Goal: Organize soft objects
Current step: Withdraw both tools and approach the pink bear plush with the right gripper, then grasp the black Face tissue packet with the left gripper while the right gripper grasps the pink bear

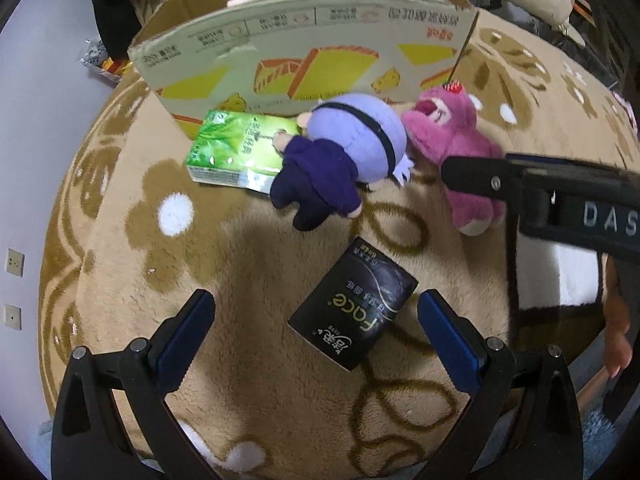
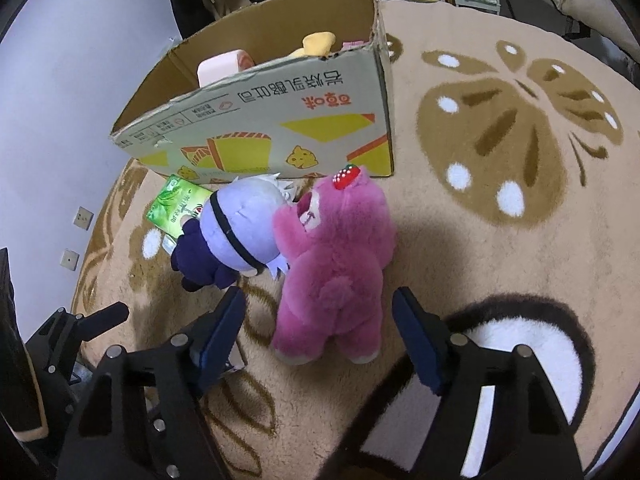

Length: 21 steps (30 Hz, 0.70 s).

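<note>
While both grippers hang over the rug (image 2: 460,80), neither has hold of anything. Left gripper (image 1: 316,320) has its blue pads spread wide w/ a black tissue pack (image 1: 354,304) lying flat on the carpet between them, not touching either pad afaict. Right gripper (image 2: 320,344) is also wide open, fingers either side of the pink bear plush (image 2: 340,264), around its legs; can't tell if the pads touch the fur.

Pink bear lies face down-ish, head pointing at the cardboard box (image 2: 280,120), w/ a little red strawberry on its head. Right next to it and touching is the purple-haired doll (image 2: 236,224) in dark blue clothes, which is partly lying on a green tissue pack (image 1: 228,148). That green pack sits right against the box's front wall.

Box is open on top; something yellow and a pale pink block show over the rim, can't make out more. In the left view the right gripper's black arm crosses over the bear.
</note>
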### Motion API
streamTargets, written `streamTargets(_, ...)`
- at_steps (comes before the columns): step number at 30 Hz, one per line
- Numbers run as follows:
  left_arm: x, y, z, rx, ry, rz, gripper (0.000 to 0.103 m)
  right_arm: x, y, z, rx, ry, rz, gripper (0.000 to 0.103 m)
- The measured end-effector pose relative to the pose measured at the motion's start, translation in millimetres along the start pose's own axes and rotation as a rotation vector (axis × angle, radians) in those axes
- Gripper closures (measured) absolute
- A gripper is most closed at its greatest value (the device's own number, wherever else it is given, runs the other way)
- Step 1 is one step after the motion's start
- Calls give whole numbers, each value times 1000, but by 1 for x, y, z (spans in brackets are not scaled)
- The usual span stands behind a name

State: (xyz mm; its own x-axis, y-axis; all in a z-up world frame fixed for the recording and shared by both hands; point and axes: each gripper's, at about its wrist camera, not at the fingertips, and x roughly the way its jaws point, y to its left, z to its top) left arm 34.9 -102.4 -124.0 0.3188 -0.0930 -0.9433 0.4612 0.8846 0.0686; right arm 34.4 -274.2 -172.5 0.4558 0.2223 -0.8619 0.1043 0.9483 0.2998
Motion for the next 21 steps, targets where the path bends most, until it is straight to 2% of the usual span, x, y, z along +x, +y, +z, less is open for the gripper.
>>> streamTargets(9, 12, -3, 2, 17, 52, -9, 3, 19, -5, 4, 7, 42, 19, 27)
streamTargets(11, 16, -6, 2, 27, 64, 0, 3, 23, -5, 5, 4, 47, 44, 38)
streamTargets(14, 24, -9, 1, 43, 85, 17, 3, 30, -8, 3, 4, 65, 51, 46)
streamTargets(18, 29, -10, 2, 52, 89, 37, 3, 34, -10, 3, 13, 74, 55, 48)
streamTargets(21, 31, -9, 3, 49, 82, 36, 13, 34, -8, 3, 11, 68, 42, 50)
